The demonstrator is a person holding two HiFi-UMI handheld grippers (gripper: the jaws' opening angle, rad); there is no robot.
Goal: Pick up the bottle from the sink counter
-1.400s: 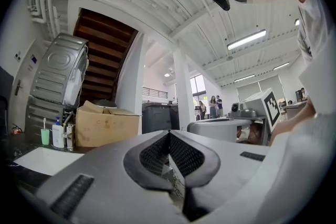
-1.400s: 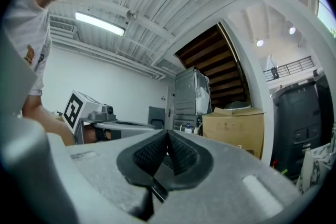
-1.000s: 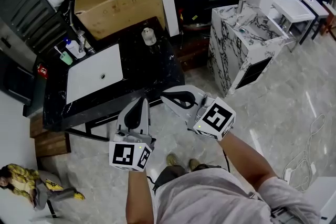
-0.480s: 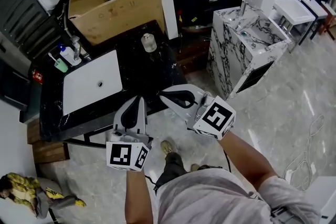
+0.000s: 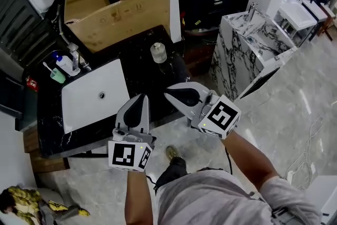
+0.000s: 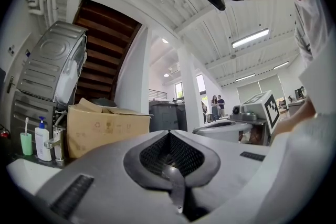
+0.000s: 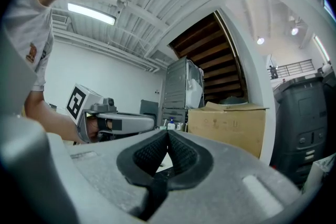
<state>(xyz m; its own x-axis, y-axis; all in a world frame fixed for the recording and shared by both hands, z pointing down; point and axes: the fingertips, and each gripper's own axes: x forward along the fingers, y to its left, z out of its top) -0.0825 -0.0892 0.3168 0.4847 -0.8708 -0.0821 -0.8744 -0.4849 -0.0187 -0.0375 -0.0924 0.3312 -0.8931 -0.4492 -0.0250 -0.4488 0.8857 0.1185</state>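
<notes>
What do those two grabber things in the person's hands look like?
The left gripper and right gripper are pale grey pointed shells with black ribbed lining on the fingers. Each carries a white cube with black square markers. The person wears a grey short-sleeved shirt.

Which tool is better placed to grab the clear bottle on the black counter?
Probably the right tool: its shut tips sit nearer the clear bottle than the left tool, though both must open.
</notes>
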